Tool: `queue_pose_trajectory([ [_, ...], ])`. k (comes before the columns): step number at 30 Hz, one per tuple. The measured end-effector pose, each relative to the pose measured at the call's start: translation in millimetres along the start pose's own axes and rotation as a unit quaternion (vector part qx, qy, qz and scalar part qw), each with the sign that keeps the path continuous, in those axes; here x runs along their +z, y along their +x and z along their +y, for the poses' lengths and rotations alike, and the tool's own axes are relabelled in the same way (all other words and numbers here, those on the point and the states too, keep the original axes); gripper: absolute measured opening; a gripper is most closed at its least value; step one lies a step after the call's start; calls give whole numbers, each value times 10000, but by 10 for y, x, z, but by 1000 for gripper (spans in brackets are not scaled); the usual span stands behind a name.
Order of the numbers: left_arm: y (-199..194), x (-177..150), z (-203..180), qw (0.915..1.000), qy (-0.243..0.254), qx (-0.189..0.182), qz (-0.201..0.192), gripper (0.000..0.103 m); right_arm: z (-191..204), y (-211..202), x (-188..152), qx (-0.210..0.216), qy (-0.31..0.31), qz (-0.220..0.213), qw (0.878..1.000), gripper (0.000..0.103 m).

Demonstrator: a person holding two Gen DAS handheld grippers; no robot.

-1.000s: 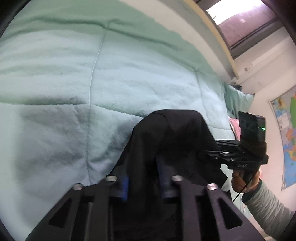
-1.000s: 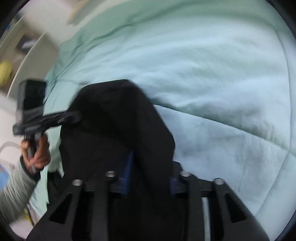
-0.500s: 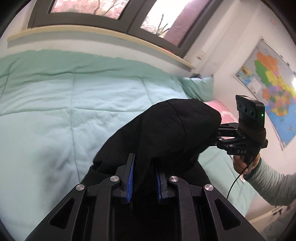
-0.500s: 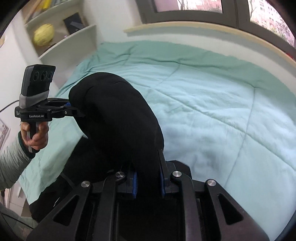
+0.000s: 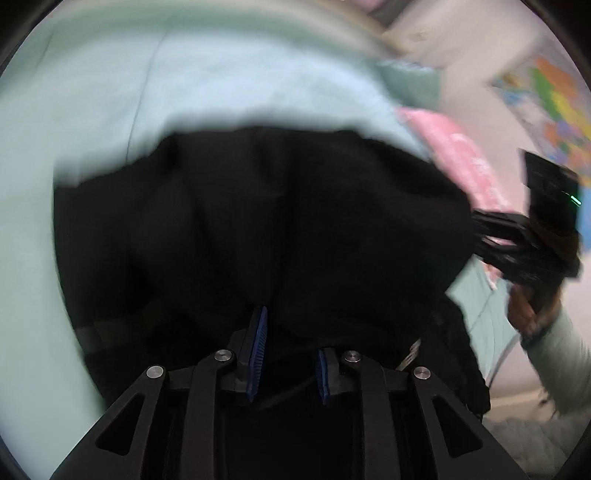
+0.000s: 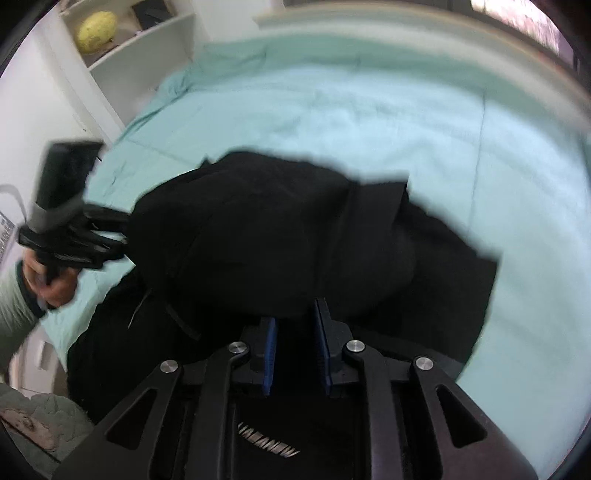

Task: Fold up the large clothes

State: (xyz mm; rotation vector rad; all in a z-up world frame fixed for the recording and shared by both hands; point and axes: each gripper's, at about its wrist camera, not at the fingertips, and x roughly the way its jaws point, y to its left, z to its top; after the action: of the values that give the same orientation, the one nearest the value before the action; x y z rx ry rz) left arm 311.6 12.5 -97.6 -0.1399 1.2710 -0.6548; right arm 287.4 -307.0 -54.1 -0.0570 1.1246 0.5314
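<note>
A large black garment (image 5: 295,221) (image 6: 258,240) lies spread in a wide heap on the mint green quilt (image 5: 184,74) (image 6: 369,110). My left gripper (image 5: 291,332) hangs over its near edge. Its jaws are opening, the blue pads (image 5: 258,350) stand apart, and the cloth reaches only their tips. My right gripper (image 6: 295,314) is the same: jaws opening, blue pads (image 6: 271,354) bare, the cloth edge at the tips. Each view shows the other gripper at the garment's side, blurred: the right gripper (image 5: 476,236), the left gripper (image 6: 122,236).
A pink pillow (image 5: 454,155) and a green one lie at the bed's right end under a coloured wall map (image 5: 554,99). White shelves with a yellow ball (image 6: 96,26) stand at the left end. A window sill runs behind the bed. A hand (image 6: 55,284) in a grey sleeve holds the left gripper.
Both grippers swept over the bed with the garment. It hung bunched between tight pads; now it is spread on the quilt and both pairs of pads stand wider apart.
</note>
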Motion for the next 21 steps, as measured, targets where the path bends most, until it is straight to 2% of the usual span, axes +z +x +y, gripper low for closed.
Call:
queue_pose_trajectory([
  [1,84,-99,42,9998,-146,104,124,24,-71,142,-151,-52,286,309,9991,25],
  [3,57,-342,71,9993,-359,82,102,24,-190,172,-376,51,743,493,9960,25],
  [5,-87,-545,87,9983,-543,-149,159,25,-295,28,-536,264,1134,424,9923,26],
  [7,-266,-685,96,9982,-569,-20,199,25,-349,-176,-586,248,1303,267,9908,28],
  [9,-480,-684,96,9984,-561,80,24,25,-377,-396,-488,193,1355,42,9906,31],
  [14,-962,-206,-25,9945,-555,-45,-887,27,-243,-711,29,254,1187,-551,9911,36],
  [16,-992,28,-116,9928,-526,-146,-1065,35,-154,-712,325,281,1174,-730,9900,55],
  [18,-938,235,-171,9924,-474,-100,-1128,42,-37,-577,620,267,1096,-729,9909,58],
  [20,-805,431,-219,9930,-419,-44,-1100,42,69,-451,727,221,1005,-671,9924,58],
  [21,-704,492,-239,9938,-453,-34,-1019,42,115,-292,818,51,969,-548,9938,58],
])
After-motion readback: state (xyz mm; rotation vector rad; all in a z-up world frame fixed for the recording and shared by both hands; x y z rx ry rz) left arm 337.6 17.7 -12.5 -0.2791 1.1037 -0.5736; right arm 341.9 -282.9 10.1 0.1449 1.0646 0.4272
